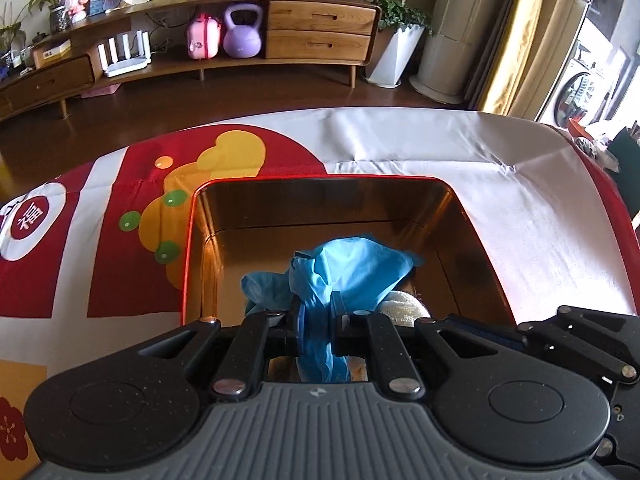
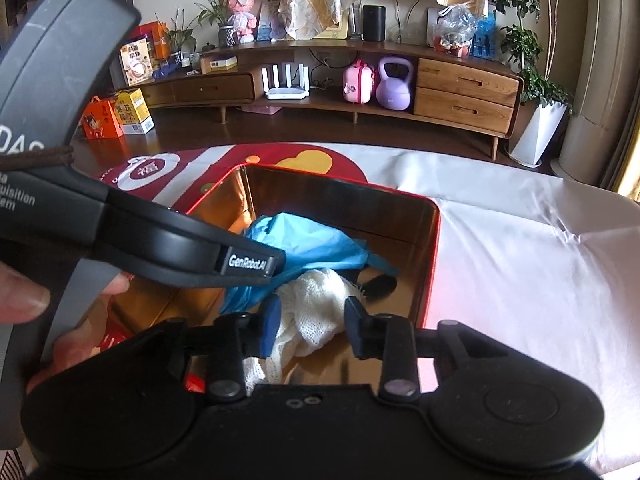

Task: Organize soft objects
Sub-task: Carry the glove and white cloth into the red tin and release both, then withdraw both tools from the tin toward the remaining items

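A red tin box (image 1: pixel 320 178) with a shiny gold inside stands on the table. My left gripper (image 1: pixel 316 312) is over its near side, shut on a blue cloth (image 1: pixel 352 268) that bunches up in front of the jaws and hangs inside the box. A white knitted cloth (image 1: pixel 404 308) lies beside it on the box floor. In the right wrist view my right gripper (image 2: pixel 312 320) is open over the box (image 2: pixel 434 260), its jaws apart around the white cloth (image 2: pixel 316 300) without pinching it. The blue cloth (image 2: pixel 304 240) lies behind, under the left gripper's finger (image 2: pixel 248 264).
A white and red patterned tablecloth (image 1: pixel 460 184) covers the table around the box. A small dark object (image 2: pixel 380 284) lies in the box's far right corner. A person's hand (image 2: pixel 24 296) holds the left gripper. Beyond the table are a wooden cabinet (image 1: pixel 320 28) and a white planter (image 1: pixel 396 56).
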